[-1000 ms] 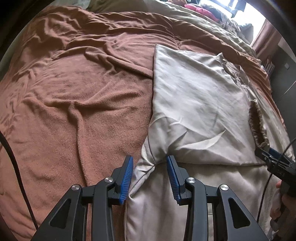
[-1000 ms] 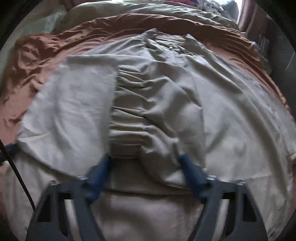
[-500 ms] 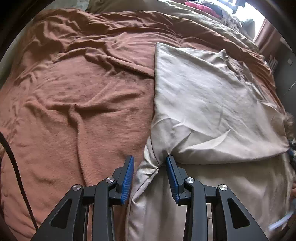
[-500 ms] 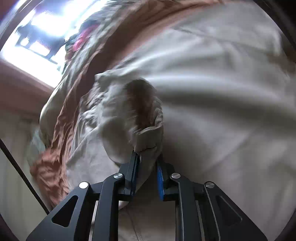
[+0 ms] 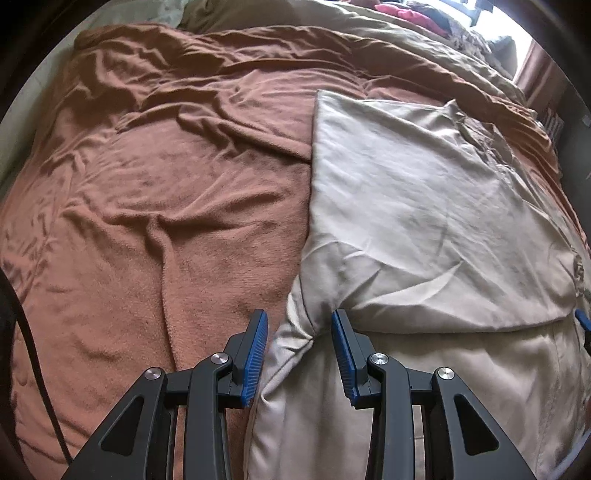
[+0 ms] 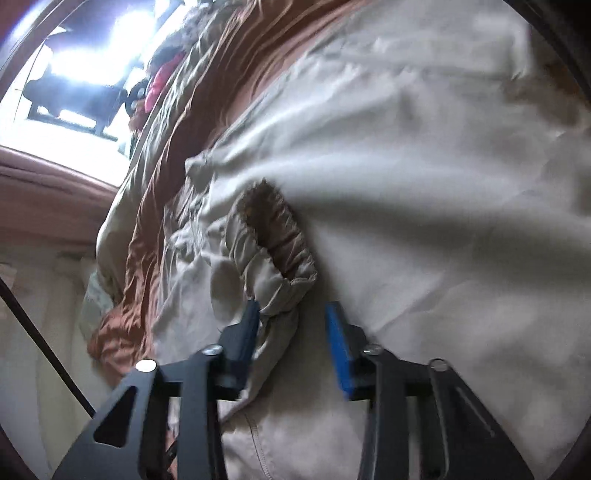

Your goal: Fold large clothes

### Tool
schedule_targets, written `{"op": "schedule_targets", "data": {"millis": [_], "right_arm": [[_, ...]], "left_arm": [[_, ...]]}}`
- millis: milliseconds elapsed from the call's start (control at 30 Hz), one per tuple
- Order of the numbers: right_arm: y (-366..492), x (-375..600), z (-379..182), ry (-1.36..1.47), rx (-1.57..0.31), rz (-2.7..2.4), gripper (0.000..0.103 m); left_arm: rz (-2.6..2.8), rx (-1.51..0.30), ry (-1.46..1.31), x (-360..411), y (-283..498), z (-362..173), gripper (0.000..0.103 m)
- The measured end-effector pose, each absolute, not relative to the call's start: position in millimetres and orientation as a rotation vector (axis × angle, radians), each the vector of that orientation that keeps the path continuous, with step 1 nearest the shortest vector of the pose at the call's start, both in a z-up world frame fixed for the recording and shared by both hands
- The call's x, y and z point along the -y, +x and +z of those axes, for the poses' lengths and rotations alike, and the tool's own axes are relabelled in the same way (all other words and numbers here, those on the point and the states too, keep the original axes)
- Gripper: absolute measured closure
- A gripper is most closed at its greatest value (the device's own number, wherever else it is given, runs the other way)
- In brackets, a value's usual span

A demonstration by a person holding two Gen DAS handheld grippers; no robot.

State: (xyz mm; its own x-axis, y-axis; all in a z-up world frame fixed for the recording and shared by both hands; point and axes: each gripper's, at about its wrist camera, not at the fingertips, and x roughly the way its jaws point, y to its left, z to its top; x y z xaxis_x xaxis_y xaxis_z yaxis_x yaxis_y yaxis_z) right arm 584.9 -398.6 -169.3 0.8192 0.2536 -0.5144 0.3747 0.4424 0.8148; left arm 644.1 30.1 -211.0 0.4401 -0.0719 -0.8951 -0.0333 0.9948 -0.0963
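A large beige jacket (image 5: 424,206) lies spread on a brown blanket (image 5: 166,184) on a bed. My left gripper (image 5: 299,332) points down at the jacket's left edge. A bunched fold (image 5: 306,328) lies between its jaws, which stand apart; the left pad is clear of the cloth. In the right wrist view the jacket (image 6: 443,184) fills the frame. My right gripper (image 6: 291,325) is opening, with the sleeve's elastic cuff (image 6: 280,254) between the jaws. The cuff rests against the left finger and the right pad is off it. A blue fingertip (image 5: 581,319) of that gripper shows at the left view's right edge.
The brown blanket (image 6: 221,74) runs along the jacket's far side, with an olive duvet (image 5: 388,33) and pink clothes (image 5: 410,14) behind it. A bright window (image 6: 81,66) and a curtain (image 6: 44,295) are to the left in the right wrist view. A black cable (image 5: 33,358) hangs at left.
The right gripper rolled over, swung sideways and closed on the cuff, drawing the sleeve off the jacket's front; its jaws now stand wider. The left gripper has stayed put.
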Motion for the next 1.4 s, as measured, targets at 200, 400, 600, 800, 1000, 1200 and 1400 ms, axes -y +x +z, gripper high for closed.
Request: {"op": "schedule_targets", "data": {"millis": [200, 400, 600, 800, 1000, 1200, 1400], "right_arm": [[610.4, 409.0, -174.6, 1.133, -0.653, -0.084, 0.083], [591.2, 421.3, -150.2, 1.102, -0.64, -0.138, 0.078], [541.6, 455.7, -127.6, 1.07, -0.517, -0.189, 0.032], [487.9, 507.3, -133.6, 1.099, -0.423, -0.274, 0.032], [435.9, 555.9, -164.5, 1.141, -0.365, -0.395, 0.042], [408.6, 593.4, -198.0, 1.208, -0.338, -0.476, 0.054], [409.6, 602.9, -208.3, 1.179, -0.348, -0.516, 0.054]], "left_arm": [[0.004, -1.126, -0.088, -27.2, 651.9, -217.6, 0.065], [0.066, -1.116, -0.083, -18.1, 649.0, -203.3, 0.065], [0.004, -1.032, -0.105, 15.8, 632.2, -168.3, 0.034], [-0.105, -0.982, -0.127, 62.4, 612.1, -144.3, 0.033], [-0.172, -0.976, -0.121, 93.6, 602.6, -145.4, 0.033], [-0.202, -0.981, -0.094, 115.1, 602.3, -151.2, 0.033], [-0.228, -0.99, -0.027, 139.0, 618.0, -160.4, 0.033]]}}
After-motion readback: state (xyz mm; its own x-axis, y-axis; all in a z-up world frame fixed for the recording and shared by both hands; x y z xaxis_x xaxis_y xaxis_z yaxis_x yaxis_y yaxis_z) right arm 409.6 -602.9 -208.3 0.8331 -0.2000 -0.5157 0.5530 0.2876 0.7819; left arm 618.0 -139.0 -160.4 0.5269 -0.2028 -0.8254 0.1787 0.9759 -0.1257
